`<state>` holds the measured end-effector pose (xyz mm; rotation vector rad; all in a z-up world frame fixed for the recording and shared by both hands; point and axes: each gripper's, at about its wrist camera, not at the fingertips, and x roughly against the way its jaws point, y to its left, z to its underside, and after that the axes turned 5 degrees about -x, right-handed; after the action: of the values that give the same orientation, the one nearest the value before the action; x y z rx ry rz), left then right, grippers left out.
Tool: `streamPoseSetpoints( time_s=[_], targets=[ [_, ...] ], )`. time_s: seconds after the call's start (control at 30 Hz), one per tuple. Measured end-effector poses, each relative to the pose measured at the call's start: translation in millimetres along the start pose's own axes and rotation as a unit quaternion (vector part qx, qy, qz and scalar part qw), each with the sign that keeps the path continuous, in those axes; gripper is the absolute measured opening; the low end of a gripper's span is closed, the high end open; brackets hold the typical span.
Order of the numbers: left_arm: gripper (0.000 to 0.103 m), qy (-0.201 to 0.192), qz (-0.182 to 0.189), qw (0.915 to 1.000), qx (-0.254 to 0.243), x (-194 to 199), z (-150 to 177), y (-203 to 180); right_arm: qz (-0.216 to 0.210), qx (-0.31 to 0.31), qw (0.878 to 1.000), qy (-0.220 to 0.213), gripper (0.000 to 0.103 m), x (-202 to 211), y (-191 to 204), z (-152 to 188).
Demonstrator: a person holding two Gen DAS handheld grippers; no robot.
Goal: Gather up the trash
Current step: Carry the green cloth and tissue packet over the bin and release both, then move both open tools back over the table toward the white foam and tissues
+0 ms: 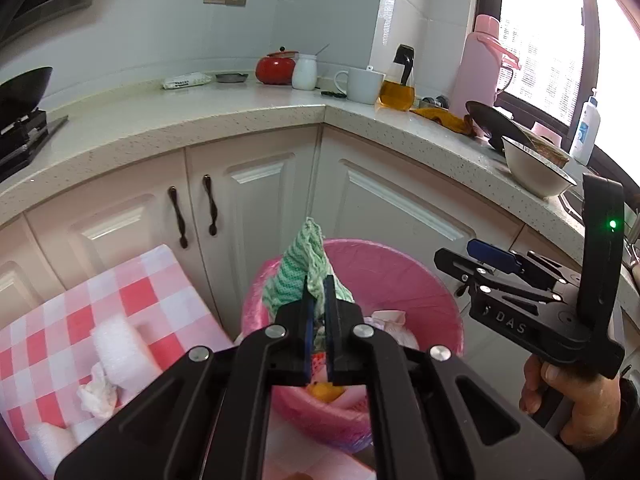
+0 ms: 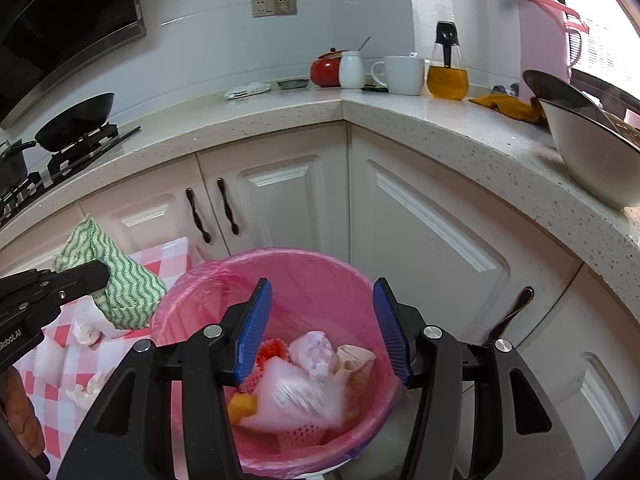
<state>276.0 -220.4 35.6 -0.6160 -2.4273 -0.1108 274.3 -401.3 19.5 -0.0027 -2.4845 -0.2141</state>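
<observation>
Left wrist view shows the left gripper (image 1: 318,300) clamped tight on a green cloth (image 1: 308,268), held over the pink bin (image 1: 420,280) so it drops in. Right gripper (image 2: 320,328) hangs part-open and empty above the trash already in there, probably just done dropping something.

The pink bin (image 1: 400,280) serves as the landmark. In the left wrist view, the left gripper (image 1: 319,300) and the green-and-white cloth (image 1: 304,268) it clamps hide the bin's near-left rim and most of its contents. In the right wrist view, a pale translucent piece (image 2: 296,396) inside the bin is smeared by motion blur, so its kind cannot be told. Beside the bin, the checked cloth (image 2: 64,372) runs off the left edge. Above and right of the bin, the metal bowl (image 2: 592,160) on the counter (image 2: 440,120) is cut by the right edge. The packet (image 2: 247,90) far behind the bin carries print too small to read.
</observation>
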Motion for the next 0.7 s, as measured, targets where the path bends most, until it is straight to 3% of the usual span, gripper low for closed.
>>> streamPoseSetpoints(
  time_s=[0.07, 0.17, 0.2, 0.7],
  targets=[
    [0.007, 0.003, 0.003, 1.0000, -0.002, -5.4, -1.9, -3.4, 0.004, -0.004, 1.000, 0.000, 0.053, -0.7, -6.4, 0.7],
    [0.035, 0.006, 0.005, 1.0000, 0.000, -11.0, -2.7, -6.7, 0.009, -0.013, 1.000, -0.001, 0.065, -0.2, -15.7, 2.8],
    [0.040, 0.007, 0.006, 1.0000, 0.000, -12.4, -2.3, -7.5, 0.010, -0.014, 1.000, -0.001, 0.068, 0.3, -16.9, 3.6],
    [0.040, 0.001, -0.019, 0.9998, 0.009, 10.0, 17.0, 0.7, 0.007, -0.030, 1.000, -0.002, 0.075, 11.7, -25.2, 21.5]
  ],
)
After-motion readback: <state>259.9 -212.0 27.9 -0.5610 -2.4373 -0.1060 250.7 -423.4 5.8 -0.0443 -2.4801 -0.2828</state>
